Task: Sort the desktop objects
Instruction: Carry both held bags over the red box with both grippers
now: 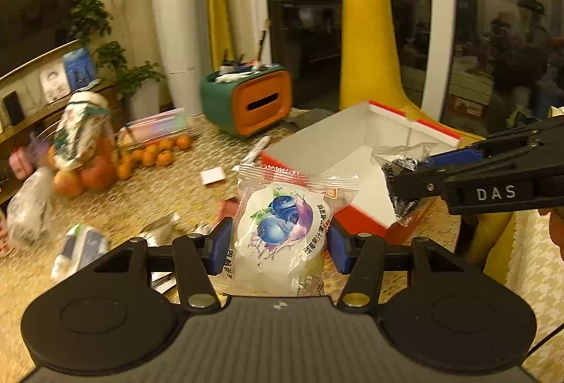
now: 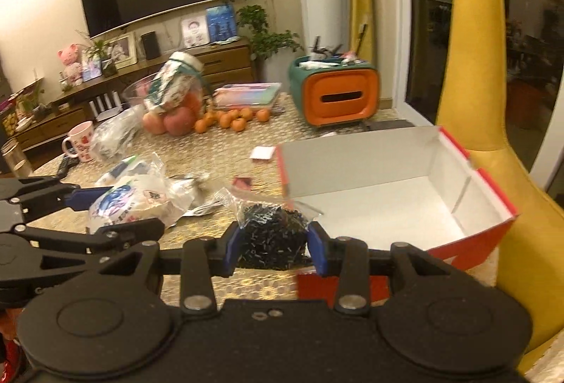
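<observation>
My left gripper [image 1: 278,242] is shut on a blueberry jelly packet [image 1: 282,224], held above the table just short of the red box's near left side. It also shows in the right wrist view [image 2: 137,203]. My right gripper [image 2: 273,242] is shut on a clear bag of small black pieces [image 2: 275,235], held at the near edge of the red box [image 2: 493,203]. In the left wrist view that bag [image 1: 402,178] hangs over the box's white inside [image 1: 352,143]. The box holds nothing that I can see.
On the woven tablecloth lie oranges and apples [image 2: 225,118], a patterned bag [image 2: 172,86], a pink mug [image 2: 81,139], plastic-wrapped packets [image 1: 31,203], a white card [image 1: 212,175] and a green and orange organiser [image 2: 335,93]. A yellow chair [image 2: 476,65] stands right of the box.
</observation>
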`<action>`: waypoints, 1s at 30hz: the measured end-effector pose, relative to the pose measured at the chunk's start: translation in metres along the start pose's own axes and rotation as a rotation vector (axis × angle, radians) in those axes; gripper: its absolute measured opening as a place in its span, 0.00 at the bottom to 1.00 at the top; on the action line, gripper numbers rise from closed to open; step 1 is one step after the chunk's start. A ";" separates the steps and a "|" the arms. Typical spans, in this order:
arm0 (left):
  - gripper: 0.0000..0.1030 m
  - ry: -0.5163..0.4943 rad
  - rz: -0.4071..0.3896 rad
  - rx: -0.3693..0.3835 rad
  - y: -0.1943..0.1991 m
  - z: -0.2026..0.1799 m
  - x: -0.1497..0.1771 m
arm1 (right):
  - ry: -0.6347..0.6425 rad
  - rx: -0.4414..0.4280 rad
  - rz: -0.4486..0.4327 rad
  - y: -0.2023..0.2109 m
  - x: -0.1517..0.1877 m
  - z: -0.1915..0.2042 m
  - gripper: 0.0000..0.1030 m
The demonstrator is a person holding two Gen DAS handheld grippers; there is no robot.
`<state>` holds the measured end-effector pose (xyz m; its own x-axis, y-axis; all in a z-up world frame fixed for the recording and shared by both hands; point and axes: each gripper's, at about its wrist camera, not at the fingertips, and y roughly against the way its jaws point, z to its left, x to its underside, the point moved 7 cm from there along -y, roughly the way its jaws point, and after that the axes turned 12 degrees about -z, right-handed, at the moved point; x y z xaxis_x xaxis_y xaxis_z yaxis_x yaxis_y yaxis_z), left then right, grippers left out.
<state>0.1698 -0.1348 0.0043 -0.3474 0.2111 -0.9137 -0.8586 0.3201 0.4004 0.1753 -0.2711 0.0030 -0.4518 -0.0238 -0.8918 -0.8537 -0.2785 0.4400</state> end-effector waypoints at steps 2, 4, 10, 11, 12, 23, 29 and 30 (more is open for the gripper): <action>0.53 -0.016 0.004 0.019 -0.009 -0.010 -0.005 | -0.003 0.019 -0.003 0.000 -0.001 -0.012 0.38; 0.53 -0.036 0.007 0.040 -0.019 -0.020 -0.009 | -0.006 0.036 -0.003 -0.002 -0.003 -0.024 0.38; 0.53 -0.078 0.014 0.092 -0.047 -0.046 -0.023 | -0.011 0.093 0.010 -0.008 -0.004 -0.057 0.38; 0.53 -0.084 0.017 0.099 -0.052 -0.049 -0.025 | -0.011 0.101 0.013 -0.009 -0.004 -0.062 0.38; 0.53 -0.092 0.020 0.105 -0.057 -0.052 -0.027 | -0.011 0.111 0.018 -0.011 -0.003 -0.068 0.38; 0.53 -0.134 0.081 0.145 -0.128 -0.083 -0.039 | 0.048 0.201 0.059 -0.049 0.005 -0.122 0.38; 0.53 -0.160 0.131 0.154 -0.166 -0.095 -0.034 | 0.054 0.236 0.109 -0.075 0.015 -0.147 0.38; 0.53 -0.160 0.141 0.153 -0.172 -0.096 -0.033 | 0.051 0.237 0.120 -0.079 0.016 -0.150 0.38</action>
<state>0.2925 -0.2848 -0.0412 -0.3852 0.4032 -0.8301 -0.7348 0.4102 0.5402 0.2742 -0.3933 -0.0622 -0.5454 -0.0928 -0.8330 -0.8341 -0.0381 0.5504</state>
